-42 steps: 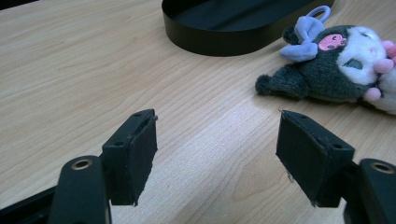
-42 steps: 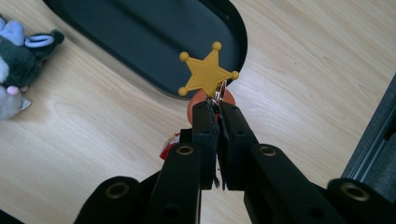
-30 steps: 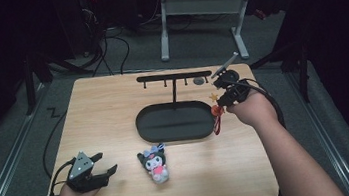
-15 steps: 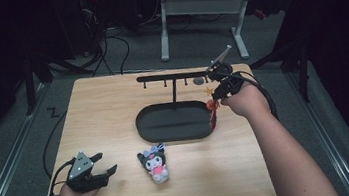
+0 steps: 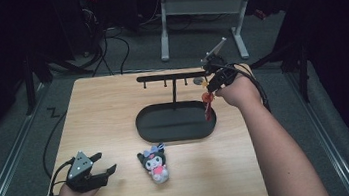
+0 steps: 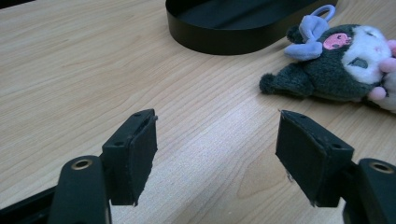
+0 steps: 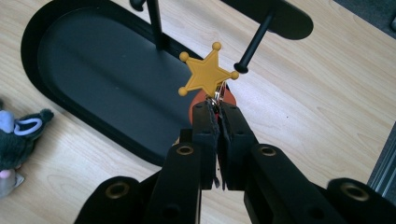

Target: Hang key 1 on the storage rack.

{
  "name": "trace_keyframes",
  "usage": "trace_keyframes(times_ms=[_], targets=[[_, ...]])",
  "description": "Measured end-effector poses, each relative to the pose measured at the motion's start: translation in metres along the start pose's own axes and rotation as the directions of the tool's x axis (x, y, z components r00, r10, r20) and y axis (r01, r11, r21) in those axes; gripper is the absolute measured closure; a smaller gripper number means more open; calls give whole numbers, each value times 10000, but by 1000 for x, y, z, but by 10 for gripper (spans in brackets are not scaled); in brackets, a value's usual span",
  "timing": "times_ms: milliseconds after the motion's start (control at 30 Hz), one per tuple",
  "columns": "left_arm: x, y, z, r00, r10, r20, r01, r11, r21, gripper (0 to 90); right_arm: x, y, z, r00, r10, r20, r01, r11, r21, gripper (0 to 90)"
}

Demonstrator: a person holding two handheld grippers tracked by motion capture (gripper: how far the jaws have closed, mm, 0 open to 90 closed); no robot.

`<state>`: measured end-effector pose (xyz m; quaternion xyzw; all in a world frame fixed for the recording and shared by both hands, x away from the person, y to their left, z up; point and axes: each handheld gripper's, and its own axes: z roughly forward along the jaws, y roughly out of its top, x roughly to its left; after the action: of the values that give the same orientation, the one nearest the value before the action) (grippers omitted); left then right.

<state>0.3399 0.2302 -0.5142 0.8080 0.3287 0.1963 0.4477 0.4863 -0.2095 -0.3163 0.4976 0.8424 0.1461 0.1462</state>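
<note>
From above, on the high view, the right gripper (image 5: pixel 211 76) is raised at the far right end of the black T-shaped metal hanging rack (image 5: pixel 170 76), whose post rises from a black oval tray (image 5: pixel 177 133) on the pale wooden table (image 5: pixel 103 111); a small keychain with a yellow star charm and red tassel (image 5: pixel 206 99) dangles from its tip, just beside the last peg. Near the front left corner, the left gripper (image 5: pixel 102 170) rests on the wood, well apart from the rack, and a dark plush doll with a pink and white face (image 5: pixel 154 163) lies between it and the tray. Along the left gripper view, its jaws stand wide apart with bare wood between them, the plush doll (image 6: pixel 343 70) lying off to one side and the tray (image 6: pixel 224 32) beyond. Along the right gripper view, the jaws are pressed together on the metal ring of the keychain, so the star charm (image 7: pixel 208 73) stands straight ahead of the fingertips, touching or nearly touching the knobbed end of a black peg (image 7: pixel 254 39) that slants down from the rack's bar. Judging from this, the right hand is the nearer one, and the peg lies just ahead and slightly to the side of the charm, its long axis running toward the camera, so the ring probably has to slide over that knob.
</note>
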Motion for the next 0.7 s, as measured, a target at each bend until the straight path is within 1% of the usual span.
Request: trace_keyframes(times_ms=[100,367,400,533,633,700], targets=[[0,0,0,10000,1,14,-1,10000,21,293,0,3,1,10000,79,-33,-79,10000,-35,863],[0,0,1,10000,-9,11,9,10000,14,294,-1,10,-1,10000,-64,10,64,9999,-142,863],[0,0,1,10000,1,27,-1,10000,50,294,-1,10,-1,10000,29,8,-29,9999,-140,862],[0,0,1,10000,8,26,-8,10000,71,294,-3,10,-2,10000,-6,19,6,9999,-131,862],[0,0,1,10000,6,21,-6,10000,50,294,-5,9,-1,10000,60,40,-59,9997,-219,862],[0,0,1,10000,3,19,-3,10000,50,294,-6,9,-1,9999,116,63,-115,9998,-171,861]])
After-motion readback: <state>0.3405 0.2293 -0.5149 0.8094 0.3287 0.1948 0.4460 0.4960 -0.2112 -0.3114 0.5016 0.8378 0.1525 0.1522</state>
